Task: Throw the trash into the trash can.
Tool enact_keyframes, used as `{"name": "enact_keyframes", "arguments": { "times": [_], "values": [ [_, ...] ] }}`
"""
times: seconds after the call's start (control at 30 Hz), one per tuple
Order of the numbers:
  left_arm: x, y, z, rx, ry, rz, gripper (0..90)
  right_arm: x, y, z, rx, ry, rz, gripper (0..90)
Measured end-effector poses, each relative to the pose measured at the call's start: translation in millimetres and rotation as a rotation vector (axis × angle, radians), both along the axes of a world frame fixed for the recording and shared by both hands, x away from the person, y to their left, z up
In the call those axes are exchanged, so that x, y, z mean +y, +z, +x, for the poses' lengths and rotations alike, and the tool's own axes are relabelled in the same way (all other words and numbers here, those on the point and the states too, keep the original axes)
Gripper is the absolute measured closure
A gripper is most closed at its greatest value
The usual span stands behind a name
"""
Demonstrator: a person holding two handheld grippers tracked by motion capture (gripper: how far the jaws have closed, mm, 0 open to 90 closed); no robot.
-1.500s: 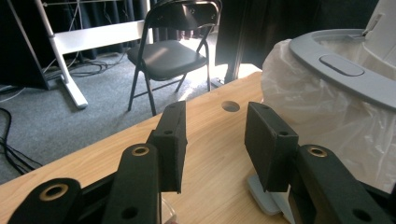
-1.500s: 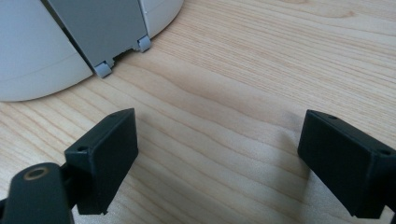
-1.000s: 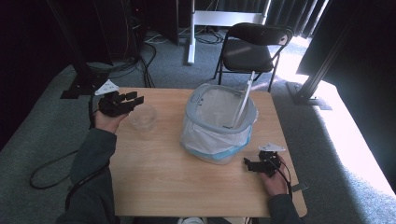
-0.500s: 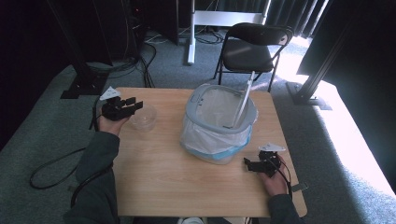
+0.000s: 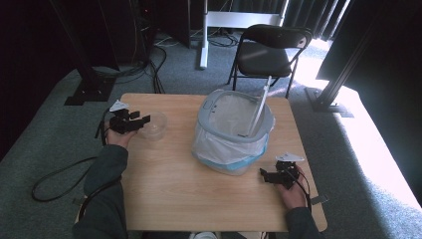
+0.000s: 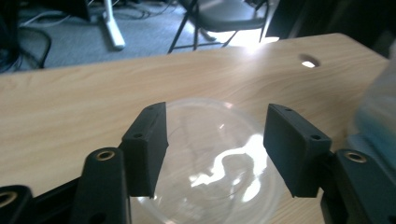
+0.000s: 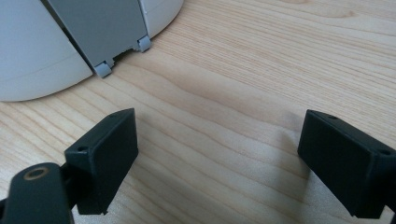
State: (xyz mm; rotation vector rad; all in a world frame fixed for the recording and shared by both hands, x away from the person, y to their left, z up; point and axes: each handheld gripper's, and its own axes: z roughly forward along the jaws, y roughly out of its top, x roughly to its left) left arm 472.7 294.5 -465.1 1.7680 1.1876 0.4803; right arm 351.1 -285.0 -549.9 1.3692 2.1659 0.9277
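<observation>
Our left gripper (image 5: 142, 121) has just been opening, jaws spread around the clear bowl (image 6: 212, 163), ungripped; right gripper (image 5: 266, 175) released, idle; grab pending.

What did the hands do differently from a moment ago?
The left gripper came down toward the near table edge beside the clear bowl, its jaws just opening; the bowl sits below them, untouched. The right gripper, the bin and the bowl's place stayed the same.

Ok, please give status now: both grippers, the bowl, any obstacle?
Left hand-held gripper open over clear bowl, just opened. Right hand-held gripper open, empty. No obstacle.
</observation>
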Motion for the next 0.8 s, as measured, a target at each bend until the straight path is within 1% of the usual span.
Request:
{"name": "enact_keyframes", "arguments": {
  "times": [0.13, 0.3, 0.37, 0.5, 0.53, 0.57, 0.63, 0.8],
  "values": [
    [5.5, -10.4, 2.6, 0.028, 0.031, 0.005, 34.5, 0.1, 0.0, 0.0, 0.001, -0.001, 0.001, 11.3],
    [10.4, -22.8, 7.1, 0.073, 0.049, 0.0, 34.2, 0.0, 0.0, 0.0, 0.0, 0.0, 0.0, 11.3],
    [10.9, -26.8, 8.3, 0.089, 0.047, 0.002, 34.2, 0.0, 0.0, 0.0, 0.0, 0.0, 0.0, 11.3],
    [11.9, -33.5, 10.6, 0.121, 0.045, -0.015, 33.8, 0.1, 0.0, 0.0, 0.001, -0.001, 0.001, 11.3],
    [12.3, -35.0, 11.3, 0.13, 0.039, -0.024, 33.9, 0.1, 0.0, 0.0, 0.001, -0.001, 0.001, 11.3],
    [12.4, -36.1, 11.5, 0.135, 0.039, -0.044, 34.1, 0.1, 0.0, 0.0, 0.0, -0.001, 0.001, 11.3],
    [12.3, -37.0, 11.5, 0.138, 0.033, -0.059, 35.0, 0.1, 0.0, 0.0, 0.001, -0.001, 0.001, 11.3],
    [10.3, -37.6, 10.8, 0.141, -0.004, -0.068, 38.9, 0.1, 0.0, 0.0, 0.0, -0.001, 0.001, 11.3]
  ]
}}
